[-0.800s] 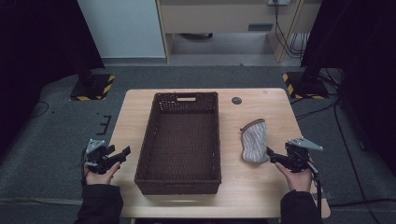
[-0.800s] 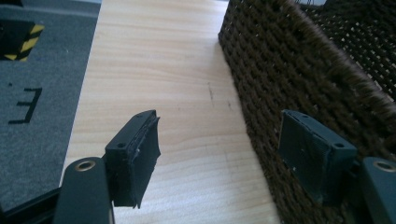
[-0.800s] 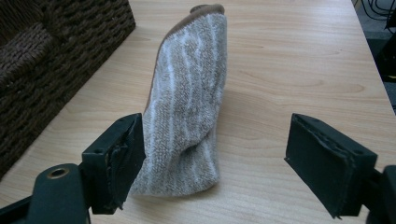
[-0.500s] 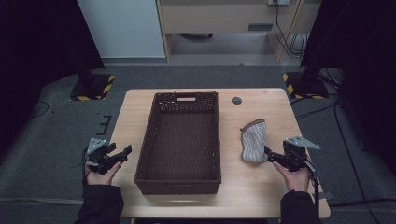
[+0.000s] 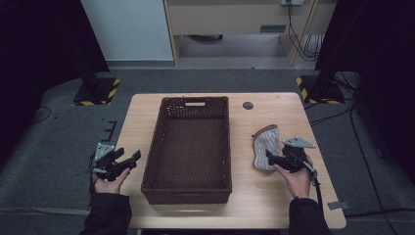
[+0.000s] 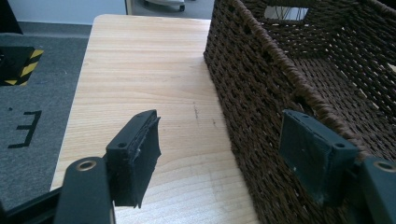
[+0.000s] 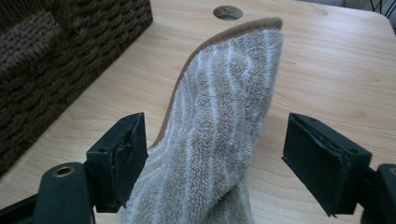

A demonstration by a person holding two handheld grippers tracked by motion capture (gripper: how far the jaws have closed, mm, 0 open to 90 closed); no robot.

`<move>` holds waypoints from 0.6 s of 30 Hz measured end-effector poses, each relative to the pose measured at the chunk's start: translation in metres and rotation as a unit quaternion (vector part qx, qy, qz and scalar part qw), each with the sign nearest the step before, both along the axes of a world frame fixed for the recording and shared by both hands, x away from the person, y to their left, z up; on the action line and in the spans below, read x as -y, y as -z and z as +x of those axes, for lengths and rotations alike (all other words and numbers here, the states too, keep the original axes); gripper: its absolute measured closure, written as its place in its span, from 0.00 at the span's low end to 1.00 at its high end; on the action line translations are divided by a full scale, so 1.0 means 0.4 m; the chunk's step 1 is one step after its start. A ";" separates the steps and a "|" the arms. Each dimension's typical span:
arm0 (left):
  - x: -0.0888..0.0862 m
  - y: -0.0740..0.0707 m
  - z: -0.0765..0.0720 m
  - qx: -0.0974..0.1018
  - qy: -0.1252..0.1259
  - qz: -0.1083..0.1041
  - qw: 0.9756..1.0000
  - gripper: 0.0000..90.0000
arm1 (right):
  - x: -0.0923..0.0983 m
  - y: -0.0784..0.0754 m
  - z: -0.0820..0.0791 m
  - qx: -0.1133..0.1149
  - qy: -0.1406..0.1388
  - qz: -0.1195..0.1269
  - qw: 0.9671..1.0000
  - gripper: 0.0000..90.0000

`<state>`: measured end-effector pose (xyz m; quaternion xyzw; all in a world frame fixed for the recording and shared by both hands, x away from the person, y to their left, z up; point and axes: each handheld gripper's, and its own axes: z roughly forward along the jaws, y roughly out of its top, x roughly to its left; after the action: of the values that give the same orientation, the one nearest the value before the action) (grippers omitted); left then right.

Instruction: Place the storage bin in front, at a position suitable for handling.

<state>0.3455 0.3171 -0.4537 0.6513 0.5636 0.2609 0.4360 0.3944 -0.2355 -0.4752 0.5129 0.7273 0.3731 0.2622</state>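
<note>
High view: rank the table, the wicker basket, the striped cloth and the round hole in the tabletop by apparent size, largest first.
1. table
2. wicker basket
3. striped cloth
4. round hole

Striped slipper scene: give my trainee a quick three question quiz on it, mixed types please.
1. True or false: the slipper lies inside the wicker basket.
2. Which claw has the slipper between its jaws: A) left claw B) right claw?
3. Fill in: both claws stand ____.

Key:
1. False. It lies on the table, on the right claw's side of the basket.
2. B.
3. Open. The right pads do not press the slipper.
</note>
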 end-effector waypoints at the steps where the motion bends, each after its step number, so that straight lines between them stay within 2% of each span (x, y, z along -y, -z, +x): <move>1: 0.001 0.000 0.000 -0.001 0.000 0.000 1.000 0.30 | -0.003 0.004 0.005 -0.002 0.000 0.003 1.000 0.26; 4: 0.003 0.001 0.000 -0.001 0.002 0.002 1.000 0.30 | -0.010 0.014 0.017 -0.010 0.002 0.006 1.000 0.26; 7: 0.003 0.001 0.001 0.000 0.002 0.001 1.000 0.29 | -0.020 0.040 0.036 -0.033 0.004 -0.002 0.999 0.27; 12: 0.002 -0.003 -0.002 0.005 0.002 -0.002 1.000 0.29 | -0.026 0.066 0.048 -0.050 0.002 -0.009 0.999 0.33; 14: 0.003 -0.004 -0.003 0.006 0.004 -0.001 1.000 0.29 | -0.029 0.081 0.053 -0.061 -0.001 -0.028 0.998 0.39; 17: 0.005 -0.004 -0.002 0.008 0.005 -0.001 1.000 0.29 | -0.028 0.085 0.054 -0.064 0.000 -0.022 0.998 0.44; 18: 0.006 -0.004 -0.002 0.007 0.006 -0.001 1.000 0.29 | -0.028 0.086 0.055 -0.066 -0.002 -0.023 0.998 0.52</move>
<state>0.3448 0.3148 -0.4522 0.6524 0.5569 0.2622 0.4421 0.4164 -0.2242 -0.5098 0.5289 0.7521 0.3225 0.2250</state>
